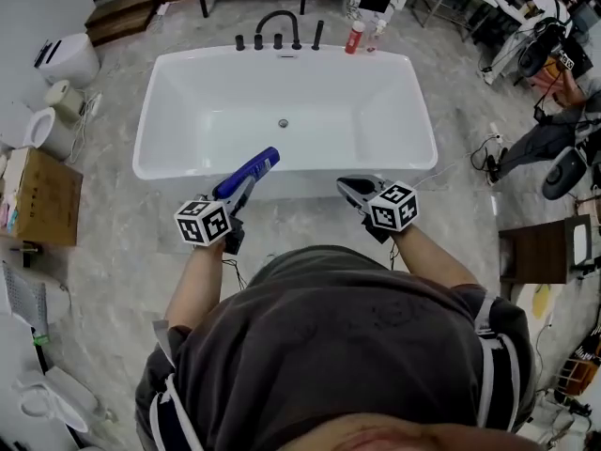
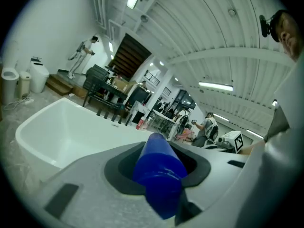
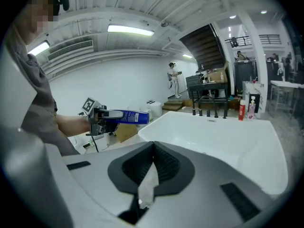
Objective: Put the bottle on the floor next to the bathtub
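Observation:
A blue bottle [image 1: 249,172] sticks out of my left gripper [image 1: 239,188], which is shut on it. It is held in the air over the near rim of the white bathtub [image 1: 150,130]. In the left gripper view the bottle [image 2: 159,172] fills the space between the jaws, with the tub [image 2: 38,127] beyond. My right gripper [image 1: 349,188] hovers beside it near the same rim, shut with nothing in it. The right gripper view shows its pads [image 3: 164,163] together, and to the left the left gripper [image 3: 95,118] carrying the bottle [image 3: 126,116].
A black faucet [image 1: 279,22] and a red bottle [image 1: 355,38] stand at the tub's far rim. A cardboard box [image 1: 42,195] and white bins [image 1: 70,59] are on the left. On the right are a wooden cabinet [image 1: 540,252] and a person [image 1: 554,130]. Marble floor surrounds the tub.

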Available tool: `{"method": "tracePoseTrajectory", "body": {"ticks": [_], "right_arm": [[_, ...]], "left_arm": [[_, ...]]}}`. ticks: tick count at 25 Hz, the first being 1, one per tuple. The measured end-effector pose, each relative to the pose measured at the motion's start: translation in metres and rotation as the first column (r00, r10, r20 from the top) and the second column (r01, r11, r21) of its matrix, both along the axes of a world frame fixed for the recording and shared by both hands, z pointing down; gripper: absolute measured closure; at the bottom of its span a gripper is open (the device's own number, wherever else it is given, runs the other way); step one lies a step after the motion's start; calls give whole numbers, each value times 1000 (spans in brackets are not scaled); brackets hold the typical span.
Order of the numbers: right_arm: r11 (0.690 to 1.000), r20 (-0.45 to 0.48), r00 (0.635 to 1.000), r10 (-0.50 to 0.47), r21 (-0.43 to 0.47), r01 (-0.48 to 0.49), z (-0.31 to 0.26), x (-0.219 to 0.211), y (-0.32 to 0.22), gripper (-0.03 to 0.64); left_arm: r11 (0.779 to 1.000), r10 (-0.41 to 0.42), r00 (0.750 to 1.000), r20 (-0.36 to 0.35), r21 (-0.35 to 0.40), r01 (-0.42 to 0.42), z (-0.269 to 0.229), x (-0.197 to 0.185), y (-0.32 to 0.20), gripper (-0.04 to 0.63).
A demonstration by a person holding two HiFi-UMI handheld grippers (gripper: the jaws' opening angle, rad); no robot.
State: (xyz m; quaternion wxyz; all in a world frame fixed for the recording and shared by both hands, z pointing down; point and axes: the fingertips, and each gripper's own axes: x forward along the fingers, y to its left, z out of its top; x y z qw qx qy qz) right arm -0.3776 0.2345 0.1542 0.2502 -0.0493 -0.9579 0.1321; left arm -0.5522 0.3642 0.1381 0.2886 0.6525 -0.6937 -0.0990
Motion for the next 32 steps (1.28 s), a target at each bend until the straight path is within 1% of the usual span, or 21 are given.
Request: {"method": "tracePoseTrajectory", "body": {"ticks": [3, 6, 8, 10, 11, 13, 15, 17, 19, 21, 25, 27, 29, 32], "right_arm": [[999, -13, 999, 49, 16, -48, 0, 4, -2, 624], [995, 0, 995, 100, 17, -100, 2, 14, -16, 624], [991, 10, 991, 132, 15, -132, 2, 25, -35, 624], [985, 19, 985, 172, 11, -172, 3, 35, -58, 624], [979, 24, 979, 204, 4, -204, 6, 43, -68, 624], [961, 31, 961, 276, -24, -276, 23, 70, -85, 624], [945, 27, 946, 324, -42, -323, 50, 117, -111, 624], [936, 5, 936, 351, -43, -350, 84, 174, -142, 624], [928, -19, 928, 371, -40, -371, 115, 224, -177, 624], [917, -39, 917, 396, -40, -398, 143, 268, -209, 624], [877, -57, 878, 475, -58, -478, 200, 352, -261, 624], [850, -64, 851, 520, -53, -524, 234, 392, -293, 624], [824, -75, 824, 562, -37, -565, 271, 429, -323, 624], [793, -90, 791, 605, -23, -609, 330, 470, -352, 624]], "left_arm": [[997, 80, 996, 42, -24, -79, 8, -2, -11, 459], [984, 169, 982, 86, -68, -163, 14, 8, -43, 459], [968, 238, 964, 116, -107, -226, 16, 25, -73, 459], [943, 320, 934, 162, -155, -296, 16, 45, -105, 459], [923, 368, 911, 187, -188, -334, 18, 56, -120, 459], [875, 465, 855, 229, -268, -404, 30, 87, -151, 459], [829, 537, 804, 256, -337, -447, 54, 135, -191, 459], [790, 587, 766, 261, -392, -471, 84, 190, -234, 459], [756, 623, 741, 249, -434, -490, 113, 239, -279, 459], [714, 665, 708, 236, -477, -512, 142, 284, -321, 459], [609, 757, 620, 206, -566, -556, 212, 367, -389, 459], [561, 788, 589, 179, -602, -568, 254, 405, -422, 459], [519, 813, 560, 160, -636, -571, 300, 441, -452, 459], [450, 852, 503, 147, -695, -561, 375, 483, -484, 459]]}}
